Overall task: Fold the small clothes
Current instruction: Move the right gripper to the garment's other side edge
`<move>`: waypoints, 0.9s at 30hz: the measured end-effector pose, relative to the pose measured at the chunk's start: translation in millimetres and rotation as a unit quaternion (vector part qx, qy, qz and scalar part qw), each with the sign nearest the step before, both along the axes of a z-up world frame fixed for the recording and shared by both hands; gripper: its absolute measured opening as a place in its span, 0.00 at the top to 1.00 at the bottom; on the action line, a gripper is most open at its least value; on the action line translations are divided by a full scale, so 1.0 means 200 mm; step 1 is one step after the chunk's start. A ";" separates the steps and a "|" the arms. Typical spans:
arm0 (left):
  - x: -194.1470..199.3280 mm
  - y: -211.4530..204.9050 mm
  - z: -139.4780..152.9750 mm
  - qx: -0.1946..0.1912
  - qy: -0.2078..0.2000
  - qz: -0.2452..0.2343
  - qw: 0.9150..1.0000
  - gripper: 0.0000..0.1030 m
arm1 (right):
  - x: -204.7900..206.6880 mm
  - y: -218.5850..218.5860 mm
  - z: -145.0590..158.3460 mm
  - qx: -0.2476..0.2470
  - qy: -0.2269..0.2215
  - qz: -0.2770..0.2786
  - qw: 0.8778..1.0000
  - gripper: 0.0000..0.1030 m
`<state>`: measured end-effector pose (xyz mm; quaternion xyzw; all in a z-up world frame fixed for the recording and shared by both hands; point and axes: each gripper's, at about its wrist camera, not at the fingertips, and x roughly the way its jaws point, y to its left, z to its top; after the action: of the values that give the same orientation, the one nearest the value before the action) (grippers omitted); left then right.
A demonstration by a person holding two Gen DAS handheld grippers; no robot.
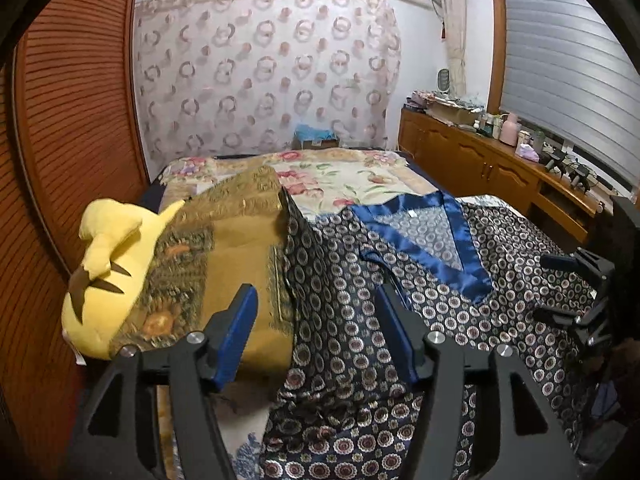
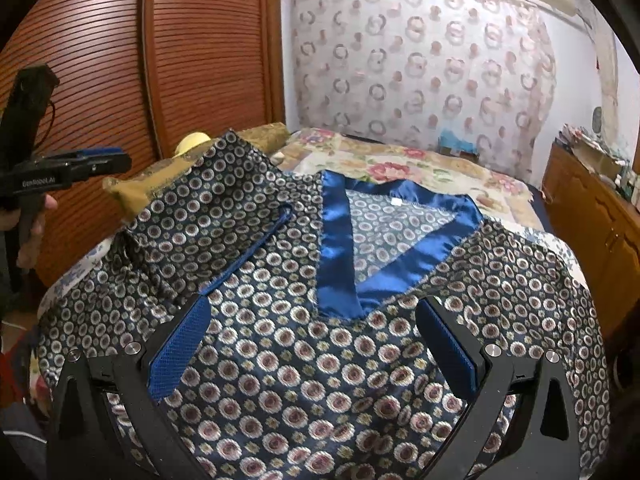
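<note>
A dark blue top (image 1: 520, 248) (image 2: 520, 288), printed with round flowers, lies spread front-up on the bed. Its shiny blue V-neck collar (image 1: 420, 252) (image 2: 336, 248) points towards me. The top's left sleeve (image 2: 208, 192) rides up over a golden pillow (image 1: 236, 232). My left gripper (image 1: 316, 320) hovers open at the garment's left edge, with cloth below the jaws but not pinched; it also shows from the side (image 2: 120, 160), held by a hand. My right gripper (image 2: 314, 336) is open above the chest just below the collar, gripping nothing.
A yellow plush toy (image 1: 108, 264) leans beside the pillow at the left. A slatted wooden wardrobe (image 1: 60, 120) runs along the left side. A floral bedspread (image 1: 340, 180) covers the far bed. A cluttered wooden sideboard (image 1: 480, 160) stands at the right under the window.
</note>
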<state>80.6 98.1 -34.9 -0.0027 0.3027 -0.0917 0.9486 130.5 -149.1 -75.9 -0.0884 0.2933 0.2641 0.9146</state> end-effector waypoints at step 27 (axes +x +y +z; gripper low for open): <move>0.08 -0.32 -0.36 0.021 0.095 -0.047 0.994 0.42 | -0.05 -1.07 -0.06 -0.051 0.029 -0.188 0.980 0.32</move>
<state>97.4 33.8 -107.1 0.0227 0.3928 -0.1290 0.9103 120.3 -364.1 -88.5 -0.0703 0.3438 0.0748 0.9334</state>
